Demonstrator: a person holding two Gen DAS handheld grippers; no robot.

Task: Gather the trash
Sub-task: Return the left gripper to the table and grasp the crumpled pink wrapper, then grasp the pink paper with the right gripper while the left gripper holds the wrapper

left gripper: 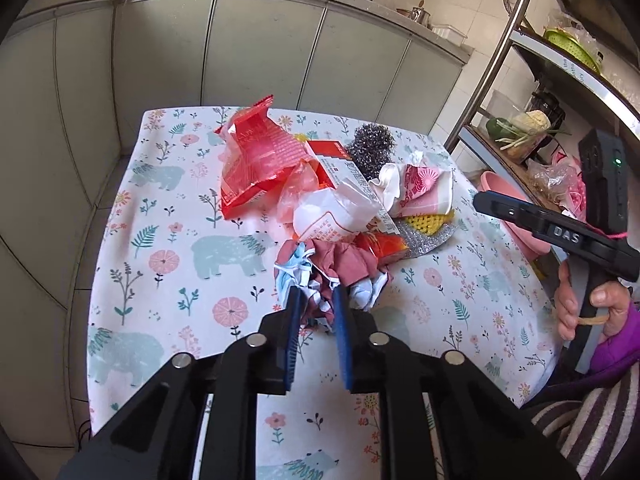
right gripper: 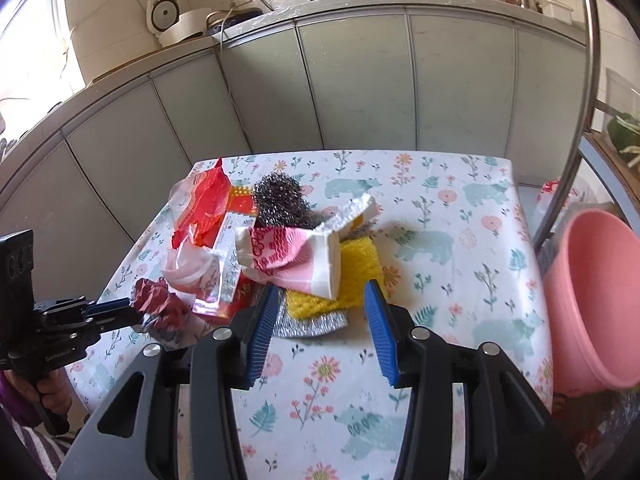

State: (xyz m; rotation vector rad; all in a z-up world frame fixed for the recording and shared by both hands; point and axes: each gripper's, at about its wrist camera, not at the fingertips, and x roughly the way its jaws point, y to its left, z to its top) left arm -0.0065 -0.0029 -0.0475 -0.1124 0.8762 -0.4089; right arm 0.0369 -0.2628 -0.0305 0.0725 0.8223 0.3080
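Blue ribbed pads of your left gripper [left gripper: 316,300] were pinched on the near edge of a crumpled maroon-and-white wrapper [left gripper: 340,268], the nearest piece of the heap on the flowered tablecloth [left gripper: 160,240]; the wrapper lay on the cloth, not yet lifted as far as I could judge. Your right gripper [right gripper: 322,300] hung with its jaws apart and nothing between them, poised just short of the yellow sponge [right gripper: 356,268] and the silver mesh pad [right gripper: 312,324] under it. Beyond those sat the rest of the pile, all touching or overlapping: a pink-and-white packet [right gripper: 288,256], a white torn pouch [left gripper: 332,216], a red-and-white carton [left gripper: 332,160], then a red foil bag [left gripper: 256,160] at far left and a steel wool scourer [left gripper: 370,144] at the far side. To the right, off the table's edge, a pink bucket [right gripper: 592,296] stood tilted, with no trash visible in the part you could see. So I judged the collecting barely begun: one piece gripped, none visibly binned, and the whole heap left to clear.
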